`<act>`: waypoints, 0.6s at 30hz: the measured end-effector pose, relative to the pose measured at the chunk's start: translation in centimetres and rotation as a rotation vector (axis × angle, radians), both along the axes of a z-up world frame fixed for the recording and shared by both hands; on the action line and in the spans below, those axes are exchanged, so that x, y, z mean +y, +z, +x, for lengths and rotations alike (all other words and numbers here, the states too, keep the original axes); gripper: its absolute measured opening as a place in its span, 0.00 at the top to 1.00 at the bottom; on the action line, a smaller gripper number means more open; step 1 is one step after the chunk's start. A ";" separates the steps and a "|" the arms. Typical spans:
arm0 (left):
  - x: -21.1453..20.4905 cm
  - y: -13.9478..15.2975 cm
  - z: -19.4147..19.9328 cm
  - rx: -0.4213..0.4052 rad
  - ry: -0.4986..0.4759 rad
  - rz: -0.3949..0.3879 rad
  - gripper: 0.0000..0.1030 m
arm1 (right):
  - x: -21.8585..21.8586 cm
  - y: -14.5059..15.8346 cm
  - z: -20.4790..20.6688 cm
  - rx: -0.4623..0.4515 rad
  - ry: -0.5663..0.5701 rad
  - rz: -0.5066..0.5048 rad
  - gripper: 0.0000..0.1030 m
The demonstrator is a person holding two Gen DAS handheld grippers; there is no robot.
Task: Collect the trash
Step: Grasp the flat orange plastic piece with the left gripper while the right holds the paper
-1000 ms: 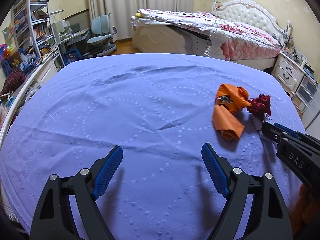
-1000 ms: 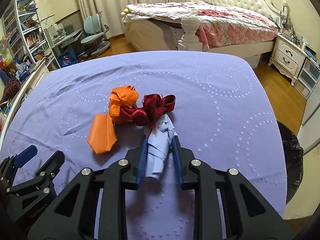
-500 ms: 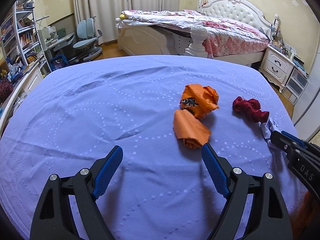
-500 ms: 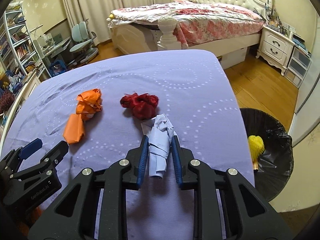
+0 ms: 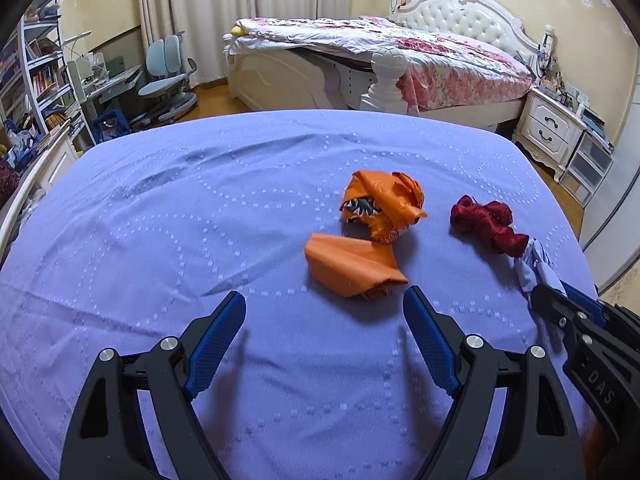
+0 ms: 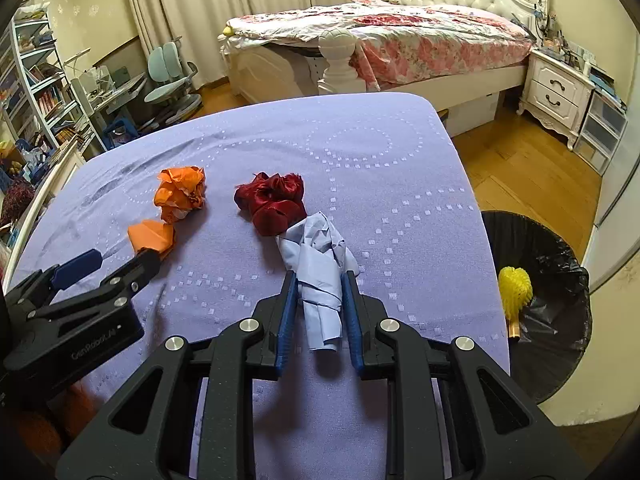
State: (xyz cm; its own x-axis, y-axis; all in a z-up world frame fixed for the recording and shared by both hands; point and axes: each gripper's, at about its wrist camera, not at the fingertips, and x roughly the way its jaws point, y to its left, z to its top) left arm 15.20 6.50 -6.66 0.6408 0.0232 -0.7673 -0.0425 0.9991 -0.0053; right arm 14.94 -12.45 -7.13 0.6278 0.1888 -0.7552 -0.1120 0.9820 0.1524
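**Right claw pinches blue paper; left claw spread wide**

Right claw (image 6: 319, 294) is pressed onto a crumpled blue paper wad (image 6: 318, 268), its blue pads squeezing the wad from both sides just over the purple cloth of the desk (image 6: 360, 160). The wad's far end touches a dark red ribbon bundle (image 6: 272, 202) lying on the cloth. Left of that lie a crumpled orange wrapper (image 6: 182, 192) and, nearer, a folded orange paper (image 6: 152, 236).

Left claw (image 5: 324, 316) is spread wide and holds nothing — the folded orange paper (image 5: 352, 266) sits just beyond its right pad, with the orange wrapper (image 5: 382, 204) behind it and the ribbon bundle (image 5: 486, 224) off to the right.

Beside the desk's right edge stands a black-lined trash bin (image 6: 560, 272) on the wood floor — a yellow item (image 6: 514, 288) rests inside it.
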 end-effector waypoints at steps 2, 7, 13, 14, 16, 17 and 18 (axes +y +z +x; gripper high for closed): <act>0.0 0.0 -0.2 0.001 0.000 -0.002 0.21 | 0.0 -0.1 0.1 -0.001 0.003 0.006 0.78; -0.5 -0.1 0.5 -0.002 -0.008 0.020 0.20 | -0.2 -0.1 0.3 -0.001 0.003 0.017 0.78; -1.0 -0.1 2.1 0.004 -0.002 0.027 0.20 | -0.2 -0.1 0.4 0.001 0.003 0.031 0.78; -0.9 -0.1 2.2 0.009 0.002 0.021 0.20 | -0.3 -0.1 0.4 0.001 0.004 0.032 0.78; -0.6 -0.2 2.4 0.022 0.006 0.000 0.25 | -0.2 -0.1 0.4 0.001 0.004 0.032 0.78; -0.4 -0.4 2.4 0.034 0.003 -0.011 0.35 | -0.2 -0.1 0.4 0.001 0.005 0.032 0.78; -0.3 -0.6 2.5 0.048 0.002 -0.019 0.41 | -0.2 -0.1 0.4 0.001 0.005 0.033 0.78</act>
State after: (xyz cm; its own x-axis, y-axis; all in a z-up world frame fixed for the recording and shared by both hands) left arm 17.71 6.19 -7.22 0.6032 0.0089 -0.7975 -0.0447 0.9987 -0.0227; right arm 15.31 -12.60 -7.21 0.6257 0.2170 -0.7493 -0.1171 0.9758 0.1849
